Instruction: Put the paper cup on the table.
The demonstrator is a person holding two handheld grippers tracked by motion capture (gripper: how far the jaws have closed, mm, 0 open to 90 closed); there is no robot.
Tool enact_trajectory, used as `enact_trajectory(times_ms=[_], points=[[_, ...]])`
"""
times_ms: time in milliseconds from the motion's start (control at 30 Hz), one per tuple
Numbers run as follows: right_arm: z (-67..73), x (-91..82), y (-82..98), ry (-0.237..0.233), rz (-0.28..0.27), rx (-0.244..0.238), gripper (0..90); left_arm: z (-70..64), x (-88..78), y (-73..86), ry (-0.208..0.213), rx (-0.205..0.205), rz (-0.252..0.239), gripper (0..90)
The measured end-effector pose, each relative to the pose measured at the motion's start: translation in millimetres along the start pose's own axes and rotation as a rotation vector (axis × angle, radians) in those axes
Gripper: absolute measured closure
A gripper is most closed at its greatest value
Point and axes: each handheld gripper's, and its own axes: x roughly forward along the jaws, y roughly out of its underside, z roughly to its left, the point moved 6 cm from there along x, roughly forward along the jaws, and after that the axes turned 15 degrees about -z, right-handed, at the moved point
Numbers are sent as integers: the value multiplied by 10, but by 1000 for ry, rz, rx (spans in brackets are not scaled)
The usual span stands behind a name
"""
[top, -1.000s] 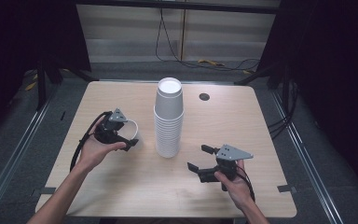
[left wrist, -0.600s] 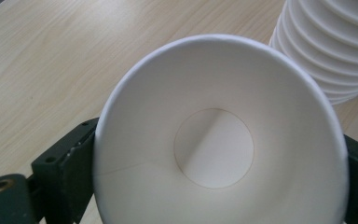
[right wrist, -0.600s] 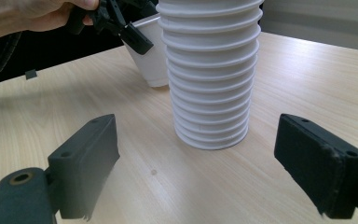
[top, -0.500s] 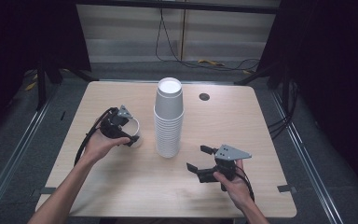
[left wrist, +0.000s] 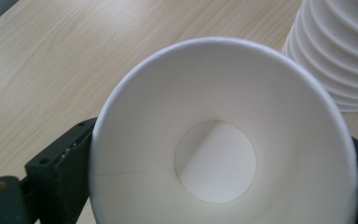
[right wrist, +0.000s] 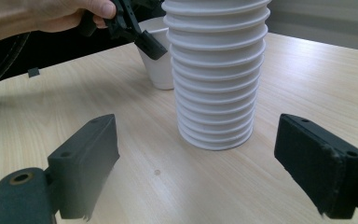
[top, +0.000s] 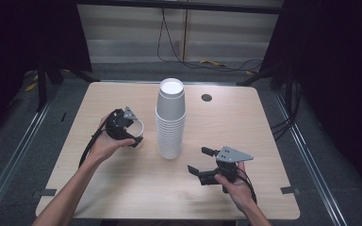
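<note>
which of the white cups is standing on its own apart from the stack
The single cup left of the tall stack. It stands upright on the table between the left gripper's fingers; the other cups are nested.

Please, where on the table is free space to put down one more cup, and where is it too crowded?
Bare wood of the table lies right of the cup stack, behind the right gripper, and along the near edge between the forearms. It is crowded left of the stack, where the left gripper has the single cup between its fingers.

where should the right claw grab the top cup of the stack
Grip the top cup by its bare upper wall just under the rim, coming level from the right claw's side. It stands upright, nested in the stack, whose rims crowd together lower down.
</note>
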Motion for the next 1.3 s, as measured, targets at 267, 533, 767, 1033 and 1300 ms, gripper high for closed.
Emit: enact_trajectory(times_ms=[267, 533, 767, 1033, 1300], points=[[-10, 0, 5, 3, 0, 1, 132, -3, 37, 50, 1, -7, -17, 40], [-21, 0, 12, 7, 8, -10, 132, -28, 72, 138, 43, -33, 19, 44], [-36, -4, 10, 16, 5, -4, 133, -28, 87, 211, 55, -34, 32, 105], [-39, 2, 16, 14, 8, -6, 133, -20, 66, 281, 92, -98, 21, 154], [-29, -7, 22, 2, 25, 11, 132, -24, 67, 375, 84, -106, 48, 157]])
